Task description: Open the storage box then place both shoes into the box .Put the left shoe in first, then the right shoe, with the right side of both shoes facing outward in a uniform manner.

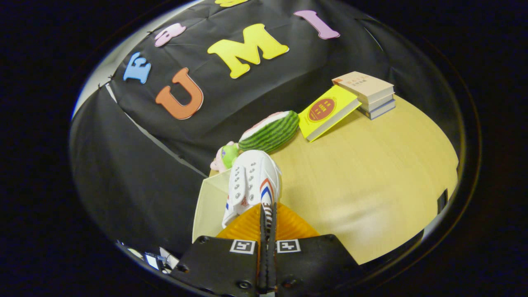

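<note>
A white shoe (251, 181) with red and blue stripes on its side and a row of metal eyelets hangs just ahead of my fingers. My gripper (266, 210) is shut on a thin edge of the shoe, which is pinched between the two orange fingers (243, 227). Beside and beneath the shoe is a pale cream panel of the storage box (208, 206). The rest of the box is hidden by the shoe and my fingers. I cannot tell whether the shoe touches the box.
The light wooden table (371, 177) stretches beyond the shoe. A watermelon plush (270, 132) and a small green and pink toy (227, 156) lie just past the shoe. Farther off, a yellow book (328, 111) leans on a stack of books (369, 95).
</note>
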Motion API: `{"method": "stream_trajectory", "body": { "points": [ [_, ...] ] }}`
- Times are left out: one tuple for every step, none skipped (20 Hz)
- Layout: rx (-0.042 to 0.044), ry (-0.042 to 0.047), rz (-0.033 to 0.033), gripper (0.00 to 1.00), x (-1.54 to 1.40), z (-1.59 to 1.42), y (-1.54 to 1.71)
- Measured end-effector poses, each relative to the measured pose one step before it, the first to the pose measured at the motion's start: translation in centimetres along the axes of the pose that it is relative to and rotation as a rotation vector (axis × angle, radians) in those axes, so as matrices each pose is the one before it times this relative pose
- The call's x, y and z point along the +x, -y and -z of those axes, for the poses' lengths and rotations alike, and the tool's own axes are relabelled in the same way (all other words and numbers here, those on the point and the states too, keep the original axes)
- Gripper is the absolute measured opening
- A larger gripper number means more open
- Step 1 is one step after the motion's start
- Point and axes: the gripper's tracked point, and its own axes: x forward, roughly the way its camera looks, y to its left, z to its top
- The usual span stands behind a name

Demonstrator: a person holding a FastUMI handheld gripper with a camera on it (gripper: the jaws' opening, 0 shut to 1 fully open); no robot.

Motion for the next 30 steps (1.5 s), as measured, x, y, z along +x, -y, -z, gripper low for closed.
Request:
{"method": "stream_trajectory", "body": {
  "points": [
    [0.01506, -0.00029, -0.00022, 0.06, 0.519, 0.571, -1.013],
    [0.00338, -0.00433, 0.00268, 0.05, 0.644, 0.696, -1.105],
    [0.00978, -0.00038, 0.00207, 0.06, 0.568, 0.580, -0.929],
    [0.00667, 0.00134, 0.00295, 0.06, 0.724, 0.585, -0.885],
    [0.00610, 0.00309, 0.00292, 0.05, 0.619, 0.528, -0.858],
    [-0.00549, 0.00629, 0.00293, 0.05, 0.633, 0.403, -0.865],
    [-0.00593, 0.01918, 0.00697, 0.05, 0.538, 0.080, -0.660],
    [-0.01658, 0.01582, 0.00715, 0.06, 0.413, 0.220, -0.738],
    [-0.01648, 0.02027, 0.00784, 0.06, 0.498, 0.119, -0.480],
    [-0.01124, 0.01697, 0.00804, 0.06, 0.420, 0.268, -0.435],
    [-0.01016, 0.00974, 0.00636, 0.06, 0.465, 0.378, -0.379],
    [-0.00853, 0.00401, 0.00279, 0.06, 0.446, 0.405, -0.341],
    [-0.00259, 0.00014, 0.00293, 0.06, 0.410, 0.500, -0.269],
    [0.00325, -0.00195, 0.00070, 0.06, 0.403, 0.524, -0.226],
    [0.00228, -0.00703, 0.00287, 0.06, 0.377, 0.429, -0.020],
    [0.01245, -0.00118, 0.00261, 0.05, 0.244, 0.341, 0.153],
    [0.00365, 0.01352, 0.00519, 0.06, 0.466, -0.008, 0.132],
    [-0.02468, 0.00824, 0.00967, 0.06, 0.356, 0.027, 0.051],
    [-0.04779, 0.00387, -0.01591, 0.07, 0.440, 0.088, -0.470],
    [-0.05051, 0.02934, -0.07858, 0.14, 0.020, -0.246, -1.916],
    [-0.04629, 0.02830, -0.10469, 0.36, -0.628, -1.014, -1.908],
    [-0.04806, 0.02913, -0.00974, 0.58, -0.237, 0.022, 0.192],
    [-0.05165, 0.02753, 0.08171, 0.80, -0.823, -0.728, 2.207],
    [-0.05932, 0.03231, 0.08522, 1.00, -1.037, -0.520, 2.237],
    [-0.05316, 0.03711, 0.03148, 1.00, -0.674, -0.862, 0.647],
    [-0.03955, 0.03239, 0.01606, 1.00, -0.565, -0.577, -0.285],
    [-0.02660, 0.02302, 0.02031, 1.00, -0.580, -0.231, 0.351],
    [-0.01702, 0.01032, 0.01471, 1.00, -0.665, 0.018, 0.681],
    [-0.00379, 0.01520, 0.00608, 1.00, -0.743, -0.211, 0.468],
    [0.00406, 0.00739, -0.00216, 1.00, -0.885, -0.034, 0.200]
  ]
}}
